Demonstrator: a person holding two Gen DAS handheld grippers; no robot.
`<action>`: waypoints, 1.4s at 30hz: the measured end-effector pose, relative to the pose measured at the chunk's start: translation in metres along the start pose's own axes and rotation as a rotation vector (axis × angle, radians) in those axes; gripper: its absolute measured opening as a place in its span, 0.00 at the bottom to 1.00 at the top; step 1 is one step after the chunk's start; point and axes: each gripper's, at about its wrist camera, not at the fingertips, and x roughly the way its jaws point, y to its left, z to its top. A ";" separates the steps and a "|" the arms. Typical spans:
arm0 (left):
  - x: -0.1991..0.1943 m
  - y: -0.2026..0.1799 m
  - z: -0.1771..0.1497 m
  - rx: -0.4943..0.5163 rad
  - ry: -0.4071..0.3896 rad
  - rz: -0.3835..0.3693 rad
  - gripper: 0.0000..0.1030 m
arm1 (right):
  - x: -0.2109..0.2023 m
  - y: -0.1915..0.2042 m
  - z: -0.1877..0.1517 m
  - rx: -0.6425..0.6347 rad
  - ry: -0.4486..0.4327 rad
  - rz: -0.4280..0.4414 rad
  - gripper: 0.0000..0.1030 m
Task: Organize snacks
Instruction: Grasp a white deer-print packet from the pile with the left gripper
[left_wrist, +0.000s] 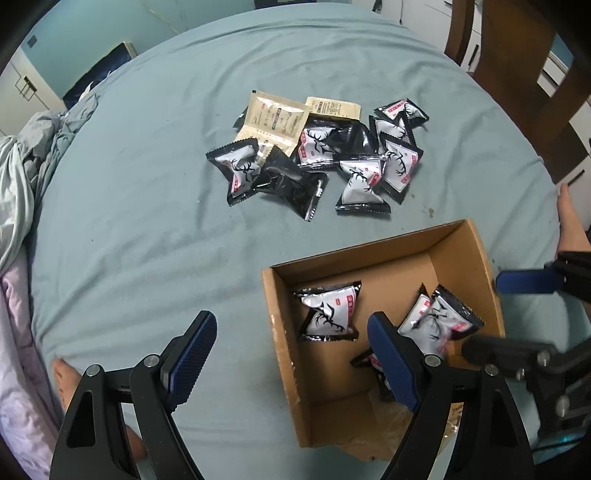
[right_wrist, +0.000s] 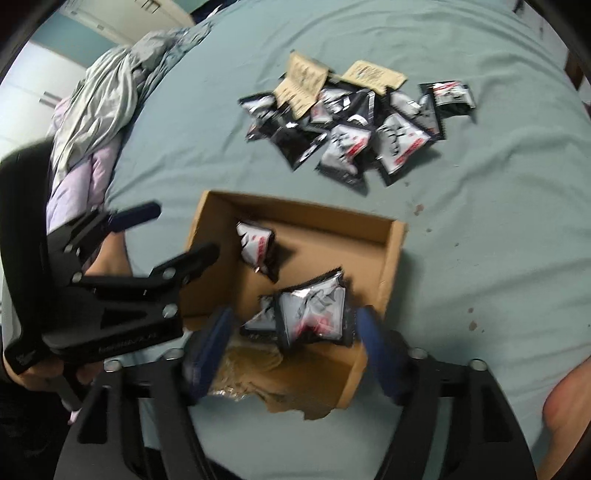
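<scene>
Both wide, gripping nothing: left gripper (left_wrist: 291, 354) straddling cardboard box (left_wrist: 476, 258) wall, right gripper (right_wrist: 295, 350) over dropped snack packet (right_wrist: 314, 310). Risk: snagging wall, tipping box off bed (left_wrist: 147, 240) near edge.

A cardboard box (left_wrist: 461, 251) sits on the bed (left_wrist: 147, 240), nearer the camera than a loose pile of snack packets (left_wrist: 325, 155) lying farther back on the sheet, well apart from it. Inside the box lie three packets: one (left_wrist: 328, 312) toward its left side, two overlapping (left_wrist: 439, 317) toward its right. Crumpled bedding (left_wrist: 26, 166) lies at the bed's left edge.
</scene>
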 end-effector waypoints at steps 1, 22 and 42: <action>-0.001 0.000 0.000 0.002 -0.002 0.002 0.82 | 0.001 -0.002 0.001 0.007 0.004 -0.003 0.70; 0.018 0.068 0.047 -0.240 -0.033 0.052 0.82 | -0.006 -0.033 0.024 0.180 -0.023 -0.004 0.70; 0.111 0.059 0.141 -0.221 0.088 0.171 0.83 | -0.004 -0.056 0.017 0.240 -0.005 0.058 0.70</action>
